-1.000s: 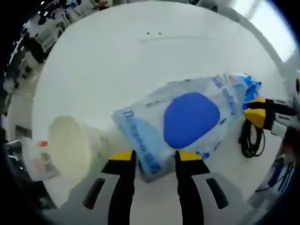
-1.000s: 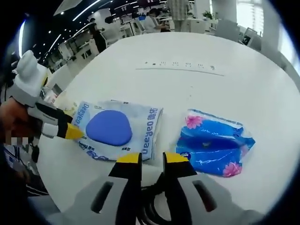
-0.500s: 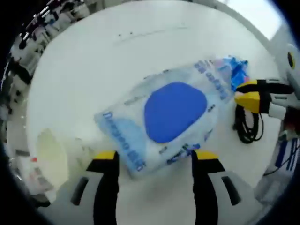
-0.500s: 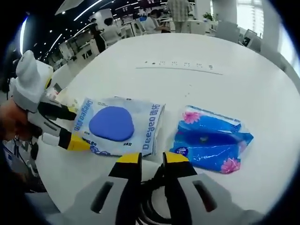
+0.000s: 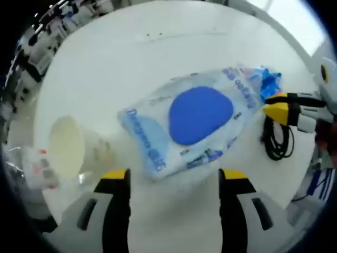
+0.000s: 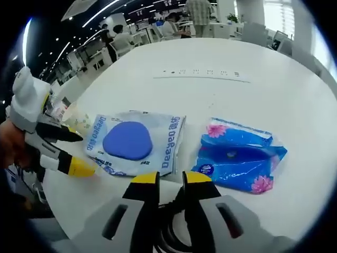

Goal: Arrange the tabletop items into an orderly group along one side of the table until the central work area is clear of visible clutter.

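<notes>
White table point(image 6: 274, 84) mid-tidy: left gripper point(image 5: 175, 176), jaws apart, faces the wipes pack point(image 5: 192, 124); right gripper point(image 6: 170, 180) nearly closed over the cable point(image 6: 171, 232).

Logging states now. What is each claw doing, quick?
Left claw: open, holding nothing, just short of the wipes pack.
Right claw: nearly shut over the black cable; grip cannot be told.

Beyond your white surface point(image 6: 263, 63) with its row of small dark marks point(image 6: 200, 72), you see office desks point(image 6: 137, 31) and a standing person point(image 6: 199, 10).
</notes>
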Demonstrator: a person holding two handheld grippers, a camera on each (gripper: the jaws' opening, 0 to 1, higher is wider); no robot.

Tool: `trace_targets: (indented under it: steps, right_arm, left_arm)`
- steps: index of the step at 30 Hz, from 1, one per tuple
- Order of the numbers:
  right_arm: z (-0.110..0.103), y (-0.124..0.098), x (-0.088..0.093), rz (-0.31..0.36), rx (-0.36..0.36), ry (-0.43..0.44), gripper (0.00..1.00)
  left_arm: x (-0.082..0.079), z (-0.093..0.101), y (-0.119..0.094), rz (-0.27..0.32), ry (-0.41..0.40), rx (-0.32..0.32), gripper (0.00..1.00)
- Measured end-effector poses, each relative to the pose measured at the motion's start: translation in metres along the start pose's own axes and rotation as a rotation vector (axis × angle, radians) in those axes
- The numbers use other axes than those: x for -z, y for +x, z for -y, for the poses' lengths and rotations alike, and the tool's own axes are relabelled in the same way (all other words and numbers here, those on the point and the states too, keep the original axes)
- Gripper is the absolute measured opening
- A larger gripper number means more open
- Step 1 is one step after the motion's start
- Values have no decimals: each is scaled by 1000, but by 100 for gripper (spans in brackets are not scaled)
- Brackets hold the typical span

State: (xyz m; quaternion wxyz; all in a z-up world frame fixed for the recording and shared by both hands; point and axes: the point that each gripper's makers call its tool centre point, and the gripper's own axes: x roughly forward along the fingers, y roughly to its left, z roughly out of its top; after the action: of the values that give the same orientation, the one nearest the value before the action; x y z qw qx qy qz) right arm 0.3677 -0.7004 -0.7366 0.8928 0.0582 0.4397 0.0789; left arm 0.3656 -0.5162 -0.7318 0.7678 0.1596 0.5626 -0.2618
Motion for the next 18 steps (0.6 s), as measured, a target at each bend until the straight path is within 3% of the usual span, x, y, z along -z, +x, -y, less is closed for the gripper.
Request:
trace_targets:
  steps: [7, 18]
  right_arm:
    - [-2, 8, 0, -6, -2, -10, 17]
    - [1, 18, -4, -19, 4, -29, 18]
  left_arm:
    - [21, -4, -8, 46, -27, 18, 67]
    - [62, -7, -43, 129, -70, 43, 68]
